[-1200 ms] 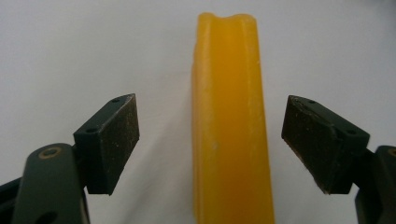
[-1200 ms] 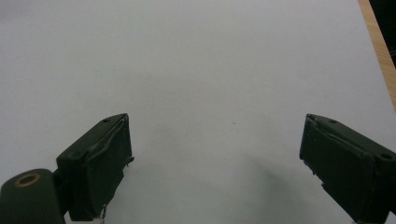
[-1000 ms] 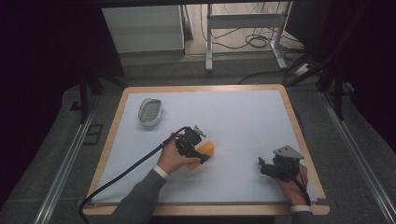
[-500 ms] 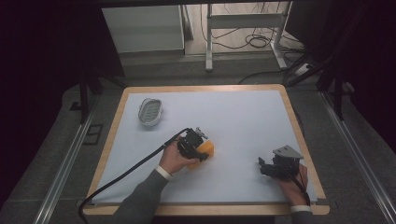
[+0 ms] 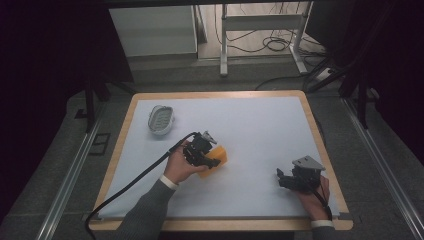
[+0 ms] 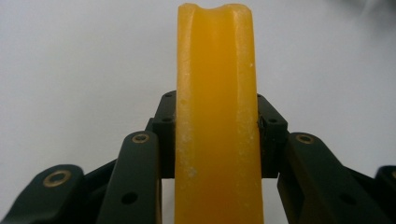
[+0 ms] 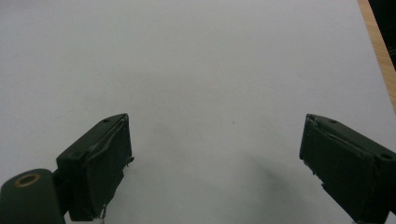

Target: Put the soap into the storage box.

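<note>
An orange-yellow sponge (image 5: pixel 216 159) is clamped edge-on between the jaws of my left gripper (image 5: pixel 202 150) near the middle of the white table top. In the left gripper view the sponge (image 6: pixel 216 116) stands upright, with both black jaws pressed against its sides. My right gripper (image 5: pixel 286 180) rests low at the front right of the table. Its jaws stand wide apart over bare white surface, with nothing between the fingertips (image 7: pixel 100 163).
A small oval white-and-grey dish (image 5: pixel 161 119) sits at the back left of the table. The table's wooden rim (image 5: pixel 320 135) runs close to the right gripper. A black cable (image 5: pixel 135 180) trails from the left gripper toward the front left edge.
The left gripper with the sponge has shifted slightly and turned a little. The right gripper has stayed in place.
</note>
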